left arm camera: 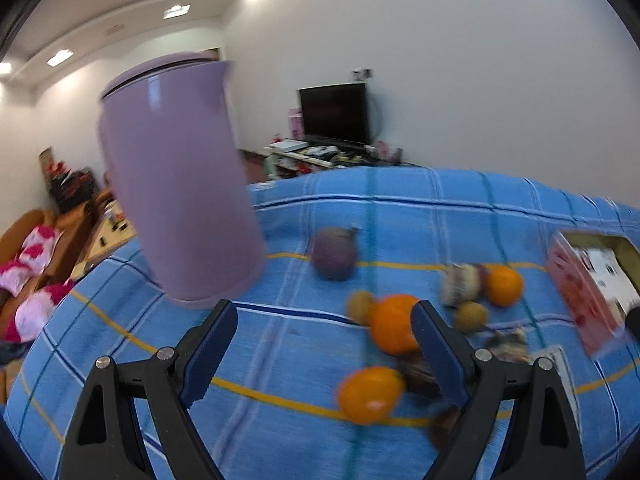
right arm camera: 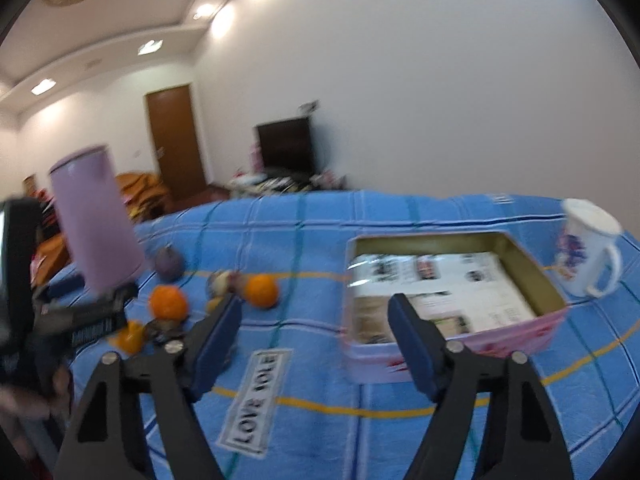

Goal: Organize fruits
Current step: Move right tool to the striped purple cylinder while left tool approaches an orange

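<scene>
Several fruits lie on the blue checked tablecloth [left arm camera: 280,340]: three oranges, one [left arm camera: 392,324] just by the right finger, one [left arm camera: 370,394] nearer, one [left arm camera: 504,285] farther right, a purple mangosteen [left arm camera: 334,254], and small brown fruits [left arm camera: 472,316]. My left gripper [left arm camera: 324,320] is open and empty above the cloth, left of the fruits. My right gripper [right arm camera: 314,312] is open and empty, hovering before the open pink tin box [right arm camera: 448,356] lined with paper. The oranges [right arm camera: 262,290] and the mangosteen [right arm camera: 169,264] show left of it. My left gripper [right arm camera: 94,320] also shows there, blurred.
A tall lilac jug [left arm camera: 180,184] stands at the table's left, close to my left gripper; it also shows in the right wrist view [right arm camera: 96,216]. A white mug [right arm camera: 588,252] stands right of the tin. A "LOVE" label [right arm camera: 256,392] is sewn on the cloth.
</scene>
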Tool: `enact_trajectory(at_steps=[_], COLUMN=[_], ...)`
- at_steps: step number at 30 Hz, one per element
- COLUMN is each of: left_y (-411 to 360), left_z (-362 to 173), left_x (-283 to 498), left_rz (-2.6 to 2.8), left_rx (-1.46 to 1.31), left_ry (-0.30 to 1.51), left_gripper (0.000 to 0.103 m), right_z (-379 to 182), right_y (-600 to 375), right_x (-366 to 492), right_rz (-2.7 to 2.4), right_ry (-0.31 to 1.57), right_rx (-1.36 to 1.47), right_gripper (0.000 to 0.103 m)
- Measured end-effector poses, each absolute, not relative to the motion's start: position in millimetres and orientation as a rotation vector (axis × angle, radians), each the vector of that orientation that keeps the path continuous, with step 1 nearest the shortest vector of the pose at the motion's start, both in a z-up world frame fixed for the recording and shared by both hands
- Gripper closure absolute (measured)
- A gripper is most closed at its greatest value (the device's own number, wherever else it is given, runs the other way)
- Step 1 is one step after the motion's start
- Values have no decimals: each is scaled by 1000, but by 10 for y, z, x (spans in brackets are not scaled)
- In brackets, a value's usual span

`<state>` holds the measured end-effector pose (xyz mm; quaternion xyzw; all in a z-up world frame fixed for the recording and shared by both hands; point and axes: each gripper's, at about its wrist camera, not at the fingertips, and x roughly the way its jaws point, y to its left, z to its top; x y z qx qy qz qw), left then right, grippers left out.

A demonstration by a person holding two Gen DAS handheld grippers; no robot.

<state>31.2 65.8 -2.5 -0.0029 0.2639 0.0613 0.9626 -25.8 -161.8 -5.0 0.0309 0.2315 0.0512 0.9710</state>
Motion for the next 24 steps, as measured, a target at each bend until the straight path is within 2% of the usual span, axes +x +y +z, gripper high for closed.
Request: enact_trajectory(at_steps=[7, 12, 24], left_y=[997, 1028, 854], left_z=[-86, -48, -136], left_x=[429, 426, 348], left_rz=[169, 153, -142], left_rx=[-75, 2, 75], left_ry=[520, 584, 742], left_gripper=[13, 13, 13], right_z=[-122, -343, -482], right_y=[-1193, -1043, -997], right_x=[89, 405, 659], right_rz=[283, 328, 407], right_ry=[672, 815, 922], right_rx=[8, 27, 161], right_gripper=[32, 42, 45])
